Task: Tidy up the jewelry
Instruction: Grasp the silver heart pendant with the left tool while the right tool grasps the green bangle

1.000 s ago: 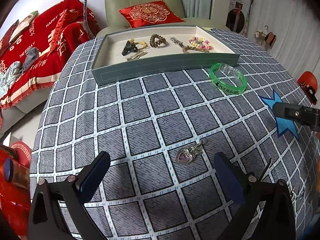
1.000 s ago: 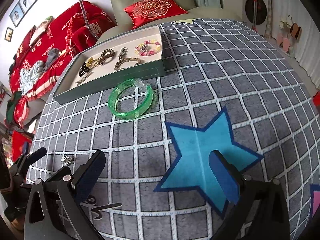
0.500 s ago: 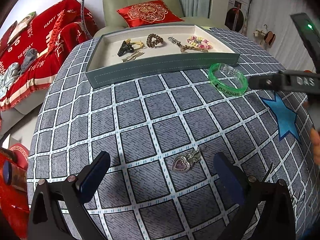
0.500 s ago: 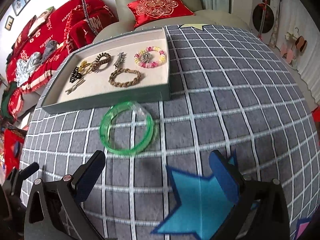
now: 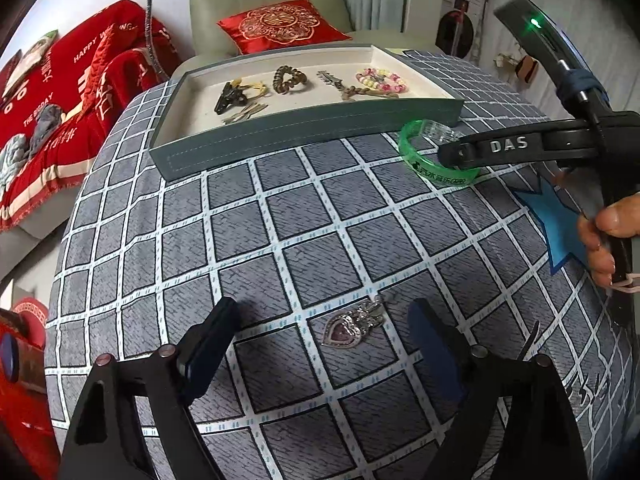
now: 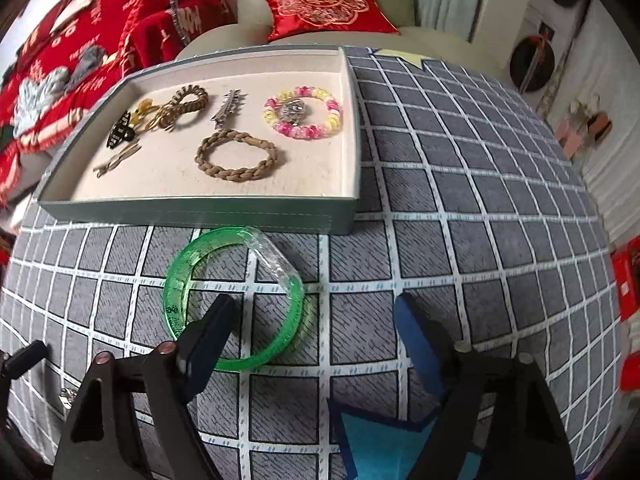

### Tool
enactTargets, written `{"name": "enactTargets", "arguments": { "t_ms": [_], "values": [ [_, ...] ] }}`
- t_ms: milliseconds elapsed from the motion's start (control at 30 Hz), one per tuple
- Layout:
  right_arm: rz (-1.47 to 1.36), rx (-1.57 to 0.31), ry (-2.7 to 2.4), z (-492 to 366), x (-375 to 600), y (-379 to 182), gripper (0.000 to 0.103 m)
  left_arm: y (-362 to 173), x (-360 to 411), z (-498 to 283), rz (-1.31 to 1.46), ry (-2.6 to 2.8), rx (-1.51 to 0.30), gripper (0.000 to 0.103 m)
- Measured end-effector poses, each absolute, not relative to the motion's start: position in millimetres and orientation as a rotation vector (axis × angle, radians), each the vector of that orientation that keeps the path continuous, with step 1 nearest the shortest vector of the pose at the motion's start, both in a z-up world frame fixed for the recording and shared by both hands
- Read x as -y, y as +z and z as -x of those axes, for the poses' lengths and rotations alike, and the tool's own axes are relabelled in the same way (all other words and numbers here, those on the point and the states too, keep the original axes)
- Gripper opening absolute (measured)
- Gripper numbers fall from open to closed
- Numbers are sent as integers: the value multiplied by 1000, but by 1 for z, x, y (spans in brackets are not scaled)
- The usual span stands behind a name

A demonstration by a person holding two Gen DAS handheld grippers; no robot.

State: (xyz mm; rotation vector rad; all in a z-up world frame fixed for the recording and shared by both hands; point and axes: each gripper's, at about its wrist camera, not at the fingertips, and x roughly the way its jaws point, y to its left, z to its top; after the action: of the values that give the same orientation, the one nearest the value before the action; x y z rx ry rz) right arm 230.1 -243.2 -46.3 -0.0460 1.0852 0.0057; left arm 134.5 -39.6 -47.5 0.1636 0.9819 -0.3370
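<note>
My right gripper hangs over the green bangle, which lies flat on the checked cloth just in front of the tray, near its right corner. My right jaws have just been closing in a little but stand wide, holding nothing: the left finger sits inside the ring, over its near-left rim, and the right finger is outside it, so the bangle's right side lies between them, with no pad pressing on it. A ring has no long axis; its clear segment faces the tray on the far-right side. My left gripper is also wide open and empty, its fingers straddling the heart pendant, which lies flat on the cloth, apart from both pads. Its long axis runs diagonally, the heart toward the near left and the silver ornament toward the far right. In the tray lie a braided bracelet, a pink and yellow bead bracelet, a silver clip, a black claw clip and other pieces. A blue star lies on the cloth beneath my right gripper.
</note>
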Motion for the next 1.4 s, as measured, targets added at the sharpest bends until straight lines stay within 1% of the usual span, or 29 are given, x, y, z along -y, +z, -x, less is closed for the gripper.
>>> {"name": "enactTargets", "arguments": {
  "t_ms": [67, 133, 200, 267, 367, 400, 467, 500, 533, 567, 900, 1400],
  "values": [
    [52, -1081, 12, -230, 240, -46, 76, -47, 41, -133, -167, -345, -981, 99],
    [54, -1078, 24, -230, 239, -45, 72, -47, 43, -132, -170, -362, -975, 91],
    [60, -1077, 36, -229, 237, -44, 67, -45, 45, -130, -182, -383, -971, 85],
    [63, -1074, 42, -227, 235, -43, 54, -44, 47, -129, -190, -398, -970, 81],
    [69, -1073, 50, -226, 231, -42, 43, -43, 48, -126, -196, -419, -970, 74],
    [72, -1072, 51, -226, 229, -41, 41, -43, 48, -126, -198, -423, -970, 72],
    [77, -1069, 53, -225, 227, -41, 28, -42, 48, -125, -202, -432, -968, 64],
    [79, -1068, 55, -224, 226, -40, 23, -42, 48, -124, -203, -436, -968, 57],
    [80, -1066, 51, -223, 226, -40, 12, -41, 48, -124, -203, -439, -968, 48],
    [79, -1064, 50, -222, 226, -40, 10, -41, 48, -124, -202, -443, -967, 44],
    [-24, -1048, 56, -193, 242, -29, 10, -38, 42, -121, -148, -462, -974, 44],
    [-167, -1046, 68, -156, 258, -16, 10, -17, 14, -122, -67, -446, -921, 44]
  ]
}}
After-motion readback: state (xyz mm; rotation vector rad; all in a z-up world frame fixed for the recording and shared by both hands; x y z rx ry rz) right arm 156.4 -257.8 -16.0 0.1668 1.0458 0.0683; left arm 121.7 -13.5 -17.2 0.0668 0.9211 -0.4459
